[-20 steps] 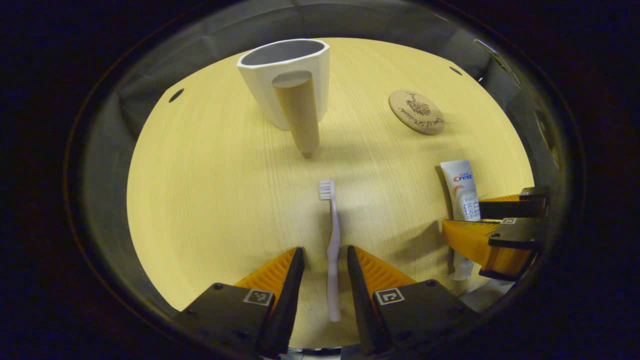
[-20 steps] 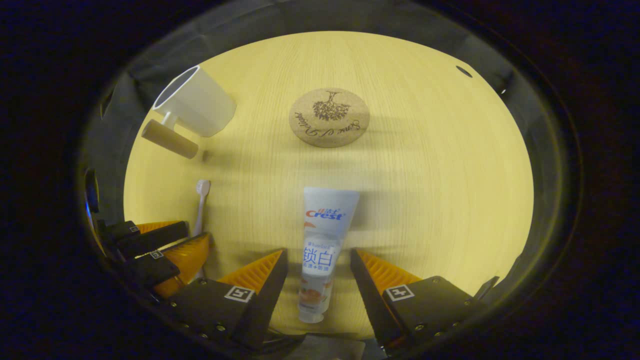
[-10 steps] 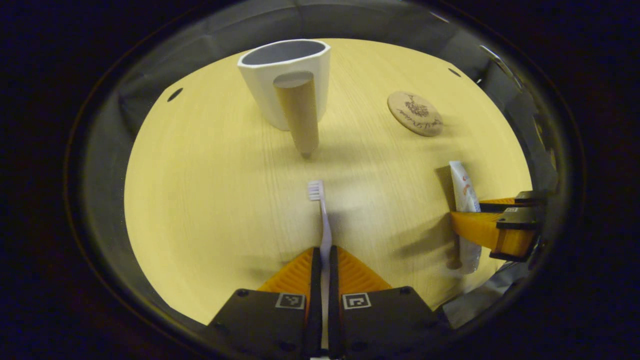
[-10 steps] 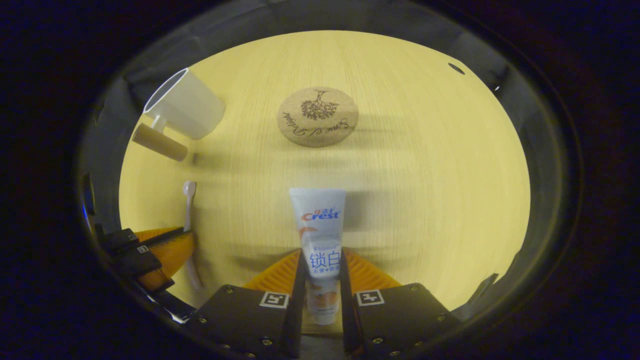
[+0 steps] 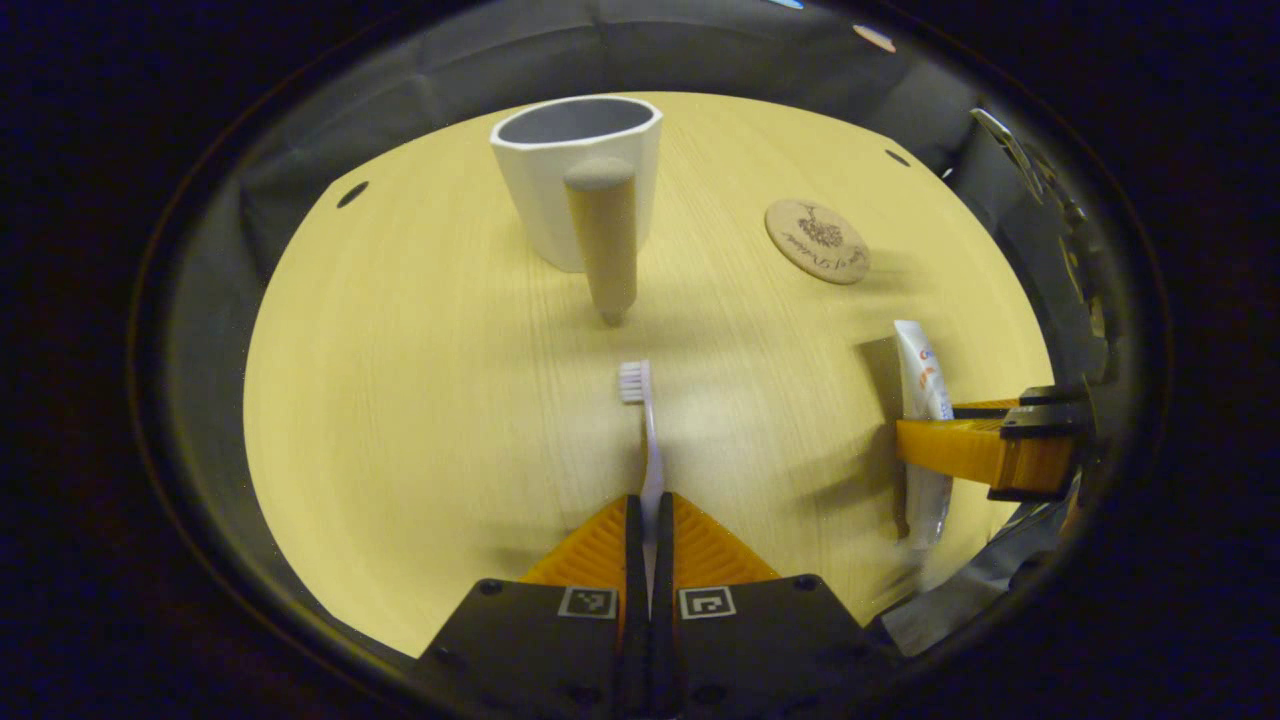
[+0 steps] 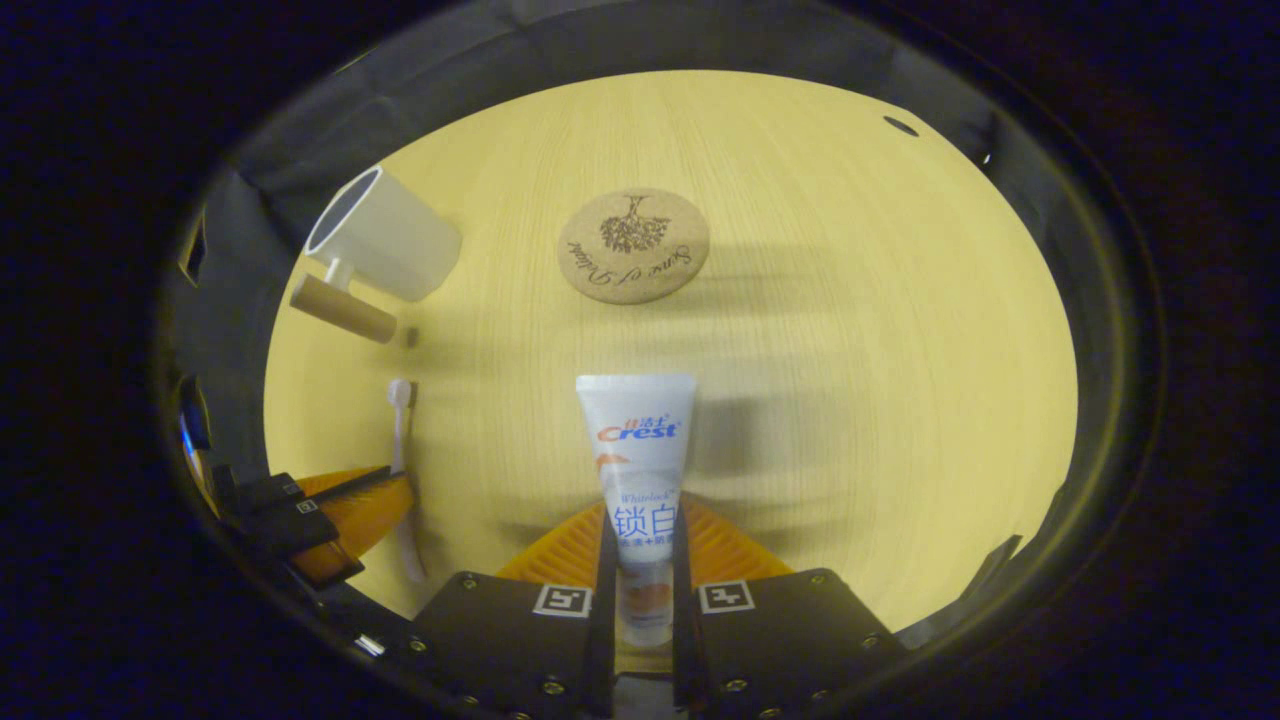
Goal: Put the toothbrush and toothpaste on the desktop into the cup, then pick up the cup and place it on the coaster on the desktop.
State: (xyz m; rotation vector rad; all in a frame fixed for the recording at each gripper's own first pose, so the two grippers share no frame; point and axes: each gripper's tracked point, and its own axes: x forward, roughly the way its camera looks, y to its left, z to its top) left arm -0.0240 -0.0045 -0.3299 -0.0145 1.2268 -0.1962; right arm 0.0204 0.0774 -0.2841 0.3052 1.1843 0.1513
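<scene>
Left gripper view.
- Left gripper (image 5: pixel 648 520): fingers closed narrow on the toothbrush (image 5: pixel 647 440), both pressing its handle; the bristle head points ahead, toward the cup.
- Cup (image 5: pixel 577 180): white, upright, open mouth up, toward the far edge of the bench (image 5: pixel 400 400). Its tan cylindrical handle (image 5: pixel 603 240) faces this gripper and hangs down past the cup's side. Nothing lies between brush head and cup.
- Coaster (image 5: pixel 817 240): round cork disc with a dark print, flat on the bench, right of the cup and apart from it, near the far right edge.
- Toothpaste (image 5: pixel 925 400): tube seen edge-on at the right edge, held by the right gripper (image 5: pixel 930 445), whose fingers cross its middle.
- Small dark holes in the bench top near the far left and far right edges.

Right gripper view.
- Right gripper (image 6: pixel 645 545): fingers closed on the lower half of the toothpaste (image 6: pixel 638 470), one on each side; the flat crimped end points ahead, the cap end sits back between the fingers.
- Coaster (image 6: pixel 633 245): straight ahead beyond the tube, bare bench (image 6: pixel 850 350) between them.
- Cup (image 6: pixel 385 235): far left, with its handle (image 6: pixel 342 308) toward the near side.
- Toothbrush (image 6: pixel 402 440): left, in the left gripper (image 6: pixel 385 505), near the left edge.
</scene>
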